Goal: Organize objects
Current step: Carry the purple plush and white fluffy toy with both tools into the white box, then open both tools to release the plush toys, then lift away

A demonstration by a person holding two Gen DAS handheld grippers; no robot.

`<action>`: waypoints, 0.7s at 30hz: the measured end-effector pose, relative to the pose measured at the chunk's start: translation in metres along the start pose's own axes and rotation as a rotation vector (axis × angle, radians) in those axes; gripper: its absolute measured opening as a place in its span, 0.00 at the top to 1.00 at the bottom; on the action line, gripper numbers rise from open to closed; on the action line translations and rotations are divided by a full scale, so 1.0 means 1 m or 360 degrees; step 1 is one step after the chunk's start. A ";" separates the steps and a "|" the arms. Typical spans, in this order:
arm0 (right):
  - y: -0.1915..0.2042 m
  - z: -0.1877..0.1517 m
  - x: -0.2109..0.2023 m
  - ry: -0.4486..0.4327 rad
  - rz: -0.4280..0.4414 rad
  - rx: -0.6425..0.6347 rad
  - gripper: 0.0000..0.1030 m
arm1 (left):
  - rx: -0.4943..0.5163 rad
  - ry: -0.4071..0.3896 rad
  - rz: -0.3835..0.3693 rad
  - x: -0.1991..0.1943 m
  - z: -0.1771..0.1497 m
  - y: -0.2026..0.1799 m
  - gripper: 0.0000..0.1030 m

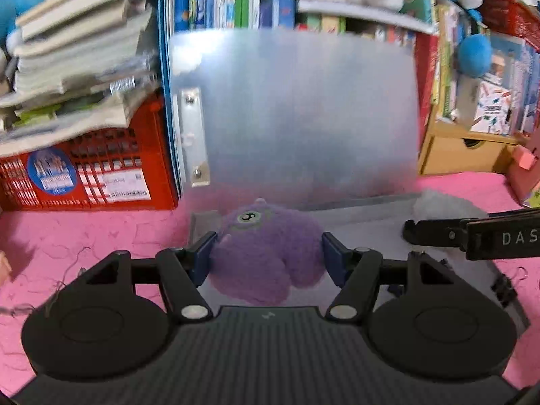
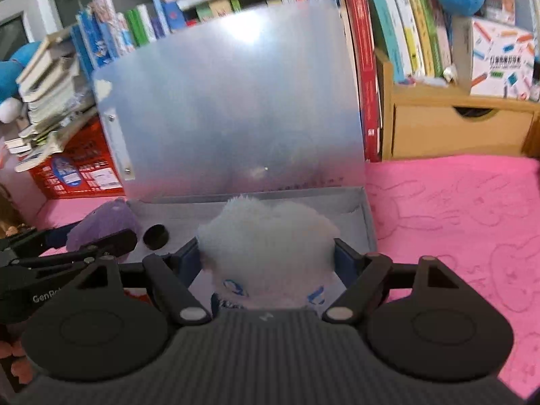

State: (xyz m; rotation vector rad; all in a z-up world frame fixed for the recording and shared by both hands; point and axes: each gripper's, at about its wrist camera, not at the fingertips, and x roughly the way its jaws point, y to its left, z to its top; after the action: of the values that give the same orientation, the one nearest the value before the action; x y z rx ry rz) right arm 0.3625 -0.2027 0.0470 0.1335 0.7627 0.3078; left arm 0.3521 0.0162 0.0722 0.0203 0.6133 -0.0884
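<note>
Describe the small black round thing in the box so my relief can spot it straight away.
Find the open grey box on the pink cloth, its silvery lid standing up against the books. On the box floor near its left end lies a black disc, between the purple plush and the white plush. It is the only hard, dark, flat thing there.

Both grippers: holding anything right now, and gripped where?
Left gripper holds the purple plush toy, pads squeezing its sides at mid-body. Right gripper holds the white plush toy, also clamped across its sides. Both hang over the open grey box.
</note>
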 end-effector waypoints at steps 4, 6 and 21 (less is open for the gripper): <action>-0.001 -0.001 0.019 0.0016 -0.0012 -0.0002 0.23 | -0.0008 0.0043 0.0007 0.021 -0.005 0.004 0.31; 0.000 0.000 0.026 0.0023 -0.0014 -0.0013 0.23 | -0.0001 0.0060 0.0007 0.030 -0.007 0.005 0.31; 0.005 0.001 0.046 0.0017 -0.0046 -0.0030 0.20 | -0.0014 0.0128 0.0049 0.056 -0.013 0.009 0.31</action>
State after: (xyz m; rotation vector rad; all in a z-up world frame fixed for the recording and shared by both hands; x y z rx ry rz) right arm 0.3935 -0.1828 0.0182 0.1028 0.7717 0.2884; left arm 0.3908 0.0213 0.0292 0.0248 0.6938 -0.0551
